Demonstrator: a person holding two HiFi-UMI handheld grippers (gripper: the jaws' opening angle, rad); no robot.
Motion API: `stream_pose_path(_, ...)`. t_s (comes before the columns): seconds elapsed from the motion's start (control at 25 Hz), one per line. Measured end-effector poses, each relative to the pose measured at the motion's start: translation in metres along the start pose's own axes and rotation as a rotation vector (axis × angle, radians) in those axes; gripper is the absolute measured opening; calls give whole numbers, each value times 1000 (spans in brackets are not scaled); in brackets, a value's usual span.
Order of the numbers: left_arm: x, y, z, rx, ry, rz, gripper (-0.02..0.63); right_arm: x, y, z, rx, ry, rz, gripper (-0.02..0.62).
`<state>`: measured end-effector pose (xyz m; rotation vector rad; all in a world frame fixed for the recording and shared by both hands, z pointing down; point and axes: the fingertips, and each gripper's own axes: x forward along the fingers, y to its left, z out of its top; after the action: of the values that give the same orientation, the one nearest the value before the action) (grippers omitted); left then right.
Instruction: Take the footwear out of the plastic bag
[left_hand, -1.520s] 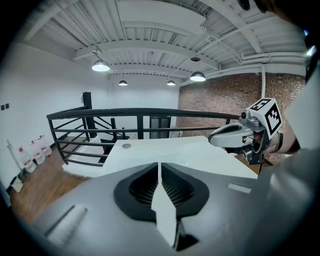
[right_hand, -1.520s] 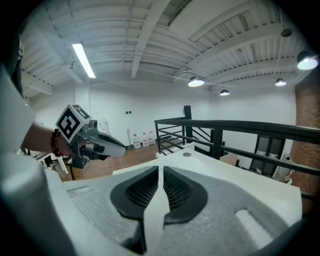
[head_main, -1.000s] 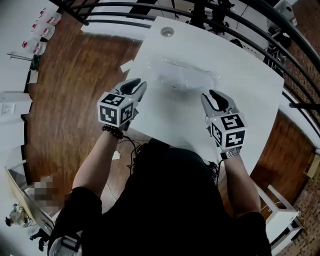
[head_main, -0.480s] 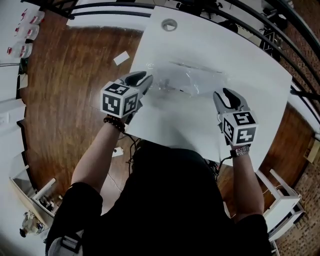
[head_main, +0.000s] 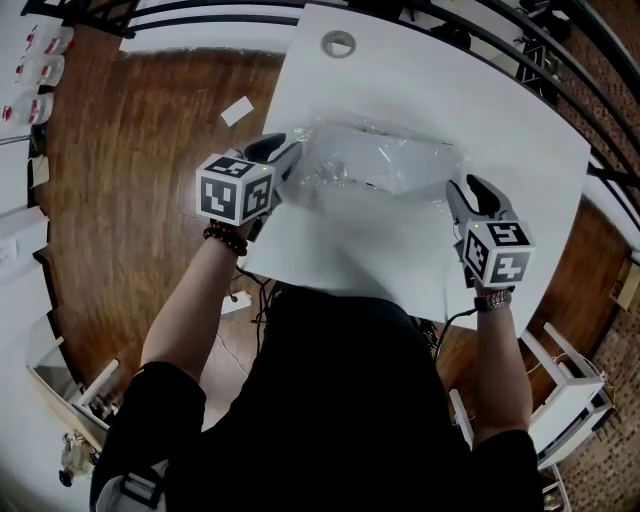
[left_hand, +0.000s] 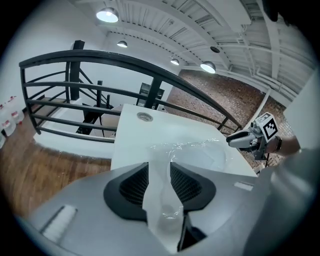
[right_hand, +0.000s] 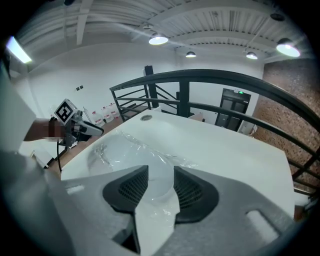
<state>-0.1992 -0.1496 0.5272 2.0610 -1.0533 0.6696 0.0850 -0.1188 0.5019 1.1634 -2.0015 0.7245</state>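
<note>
Nearest the camera, the person's forearms reach out over the near edge of the white tabletop (head_main: 370, 250). The left gripper (head_main: 283, 152) hangs at the tabletop's left edge, tilted down at the left end of the clear plastic bag (head_main: 330, 172). Its jaws stand apart and have just been opening; a crinkle of the bag's film lies in the gap, and the pads do not press on it. The right gripper (head_main: 472, 187) sits nearer the right edge, at the bag's right end. Its jaws are likewise apart and have just been opening, with loose film between them.

The bag lies flat across the middle of the tabletop, between the two grippers. The footwear (head_main: 398, 160) is inside it and shows only as a pale, rounded bulk through the film. Farther on, a round cable hole (head_main: 338, 43) sits near the far edge. Beyond that a dark railing (left_hand: 125, 59) curves past, over wooden floor (head_main: 150, 150).
</note>
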Motion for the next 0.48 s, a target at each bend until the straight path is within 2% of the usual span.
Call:
stream_pose_path(0.08,3,-9,2,22,3,-35,147,0,-5,-2,7,4,-11,141)
stream_pose_path(0.24,11,-22,3,15,23,-117,124,2,-7,-5,1,18,-7,141)
stream_pose_path(0.32,15,-17,1,28,44,-103,121,5,-5,-7,-12,29,-2,141)
stream_pose_path(0.48,21,-8,-3,142,94,-40,90,10,-6,-12,-30,53,-4,141)
